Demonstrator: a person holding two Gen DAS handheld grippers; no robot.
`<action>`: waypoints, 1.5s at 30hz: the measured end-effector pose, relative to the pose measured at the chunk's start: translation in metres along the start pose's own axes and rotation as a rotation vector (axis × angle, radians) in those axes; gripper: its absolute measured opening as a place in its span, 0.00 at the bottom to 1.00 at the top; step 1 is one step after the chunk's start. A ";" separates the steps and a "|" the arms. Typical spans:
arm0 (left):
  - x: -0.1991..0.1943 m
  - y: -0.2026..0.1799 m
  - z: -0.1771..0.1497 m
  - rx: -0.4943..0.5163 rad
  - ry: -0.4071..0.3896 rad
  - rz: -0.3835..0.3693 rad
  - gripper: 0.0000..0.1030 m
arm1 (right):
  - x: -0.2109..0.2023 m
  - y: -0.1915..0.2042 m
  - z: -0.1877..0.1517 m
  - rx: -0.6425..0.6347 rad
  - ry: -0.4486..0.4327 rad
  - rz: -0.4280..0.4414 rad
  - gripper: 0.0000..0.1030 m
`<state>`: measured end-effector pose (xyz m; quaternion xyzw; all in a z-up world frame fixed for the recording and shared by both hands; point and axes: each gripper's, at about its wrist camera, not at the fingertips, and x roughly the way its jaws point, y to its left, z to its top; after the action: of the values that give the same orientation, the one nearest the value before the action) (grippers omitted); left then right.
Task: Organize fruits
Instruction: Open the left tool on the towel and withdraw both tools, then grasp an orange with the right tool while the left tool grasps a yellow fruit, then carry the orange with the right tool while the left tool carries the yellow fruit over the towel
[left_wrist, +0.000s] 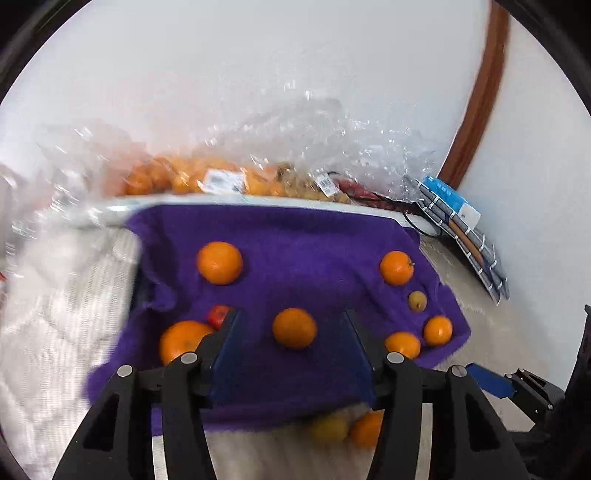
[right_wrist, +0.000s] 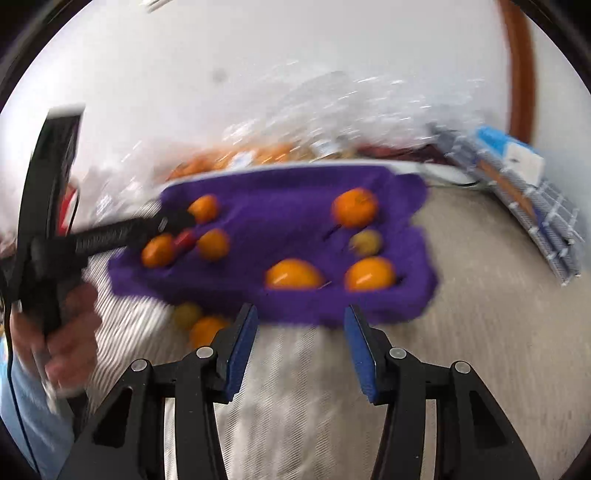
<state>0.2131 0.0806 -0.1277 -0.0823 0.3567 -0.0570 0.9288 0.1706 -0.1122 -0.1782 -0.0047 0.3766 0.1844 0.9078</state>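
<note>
Nearest you, your right gripper (right_wrist: 301, 345) hung parted and empty over bare bedding, short of the purple towel (right_wrist: 295, 299). Your left gripper (left_wrist: 291, 334) was partly spread, pads clear of the orange (left_wrist: 294, 328) lying loose between them, gripping nothing. Oranges sat spaced out on the towel, likely so they wouldn't roll together; a small yellowish fruit (left_wrist: 417, 301) and a red one (left_wrist: 218, 315) lay among them. Two fruits (left_wrist: 347, 428) waited off the near edge. Farthest back, bagged fruit (left_wrist: 207, 179) stayed unsorted.
</note>
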 end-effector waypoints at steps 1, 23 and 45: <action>-0.007 0.004 -0.003 0.006 -0.010 0.010 0.52 | -0.001 0.008 -0.004 -0.020 -0.001 0.011 0.48; -0.016 -0.003 -0.052 0.035 0.149 -0.040 0.52 | 0.015 0.021 -0.020 -0.065 0.069 0.058 0.33; -0.013 -0.027 -0.029 0.023 0.096 0.073 0.26 | -0.034 -0.041 -0.003 0.011 -0.029 -0.013 0.33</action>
<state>0.1830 0.0535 -0.1350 -0.0557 0.4030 -0.0310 0.9130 0.1606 -0.1616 -0.1627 0.0003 0.3644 0.1766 0.9144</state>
